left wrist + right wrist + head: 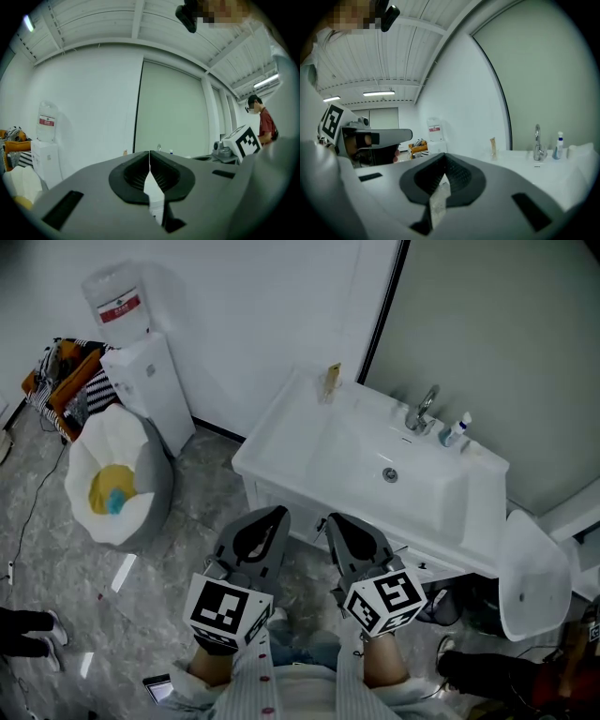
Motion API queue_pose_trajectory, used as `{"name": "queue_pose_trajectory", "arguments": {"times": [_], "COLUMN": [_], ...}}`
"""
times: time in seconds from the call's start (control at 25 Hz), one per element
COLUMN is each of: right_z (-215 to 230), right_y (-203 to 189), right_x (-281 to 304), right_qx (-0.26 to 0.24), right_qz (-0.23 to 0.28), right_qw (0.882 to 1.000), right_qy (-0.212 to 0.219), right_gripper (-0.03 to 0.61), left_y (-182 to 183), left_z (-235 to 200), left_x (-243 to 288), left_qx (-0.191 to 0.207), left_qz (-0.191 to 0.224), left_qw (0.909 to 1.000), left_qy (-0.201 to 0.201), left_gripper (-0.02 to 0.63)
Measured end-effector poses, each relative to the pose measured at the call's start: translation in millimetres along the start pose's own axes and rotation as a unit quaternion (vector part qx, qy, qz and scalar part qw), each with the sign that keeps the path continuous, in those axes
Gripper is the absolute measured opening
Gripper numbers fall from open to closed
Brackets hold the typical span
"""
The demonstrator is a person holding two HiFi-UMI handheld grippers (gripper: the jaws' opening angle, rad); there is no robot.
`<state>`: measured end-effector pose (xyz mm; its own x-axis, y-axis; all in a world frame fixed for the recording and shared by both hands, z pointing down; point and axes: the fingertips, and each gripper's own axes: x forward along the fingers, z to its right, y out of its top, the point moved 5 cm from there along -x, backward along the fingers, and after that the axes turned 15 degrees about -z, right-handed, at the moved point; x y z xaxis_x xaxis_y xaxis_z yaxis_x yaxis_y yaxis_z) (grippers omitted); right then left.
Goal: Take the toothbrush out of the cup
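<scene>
A tan toothbrush [332, 378] stands upright in a small clear cup [329, 395] on the back left corner of the white sink unit [281, 432]. In the right gripper view the toothbrush [492, 146] shows far off, left of the tap. Both grippers hang in front of the sink, well short of the cup. My left gripper [271, 515] is shut, its jaws [149, 153] meeting with nothing between them. Beside it, my right gripper [337, 521] is also shut and holds nothing [444, 155].
A chrome tap [423, 410] and a small blue-capped bottle [455, 430] stand at the sink's back right. A water dispenser [141, 371] and a white beanbag-like seat [117, 479] are on the left. A white bin [534, 577] stands at the right.
</scene>
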<state>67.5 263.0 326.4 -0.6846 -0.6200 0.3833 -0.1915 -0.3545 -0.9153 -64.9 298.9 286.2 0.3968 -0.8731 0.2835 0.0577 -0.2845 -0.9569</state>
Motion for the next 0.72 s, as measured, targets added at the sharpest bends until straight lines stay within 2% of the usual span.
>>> {"name": "queue_pose_trajectory", "arguments": {"times": [0.44, 0.72], "right_z": [15.3, 40.9], "right_y": [0.4, 15.2], "right_x": [36.2, 77.9], "right_qx": [0.018, 0.013], "right_qz": [-0.013, -0.016], "right_qw": [1.000, 1.000], "right_qy": [-0.018, -0.010], "right_gripper": [0.011, 0.011], "left_y": [-9.1, -2.6], "left_z": [-35.2, -67.0], "left_x": [16.1, 43.7], "left_qx": [-0.009, -0.014], "left_qz": [-0.013, -0.010], "left_qw": [0.9999, 0.9998], "left_qy": [-0.004, 0.014], "left_gripper": [0.018, 0.018]}}
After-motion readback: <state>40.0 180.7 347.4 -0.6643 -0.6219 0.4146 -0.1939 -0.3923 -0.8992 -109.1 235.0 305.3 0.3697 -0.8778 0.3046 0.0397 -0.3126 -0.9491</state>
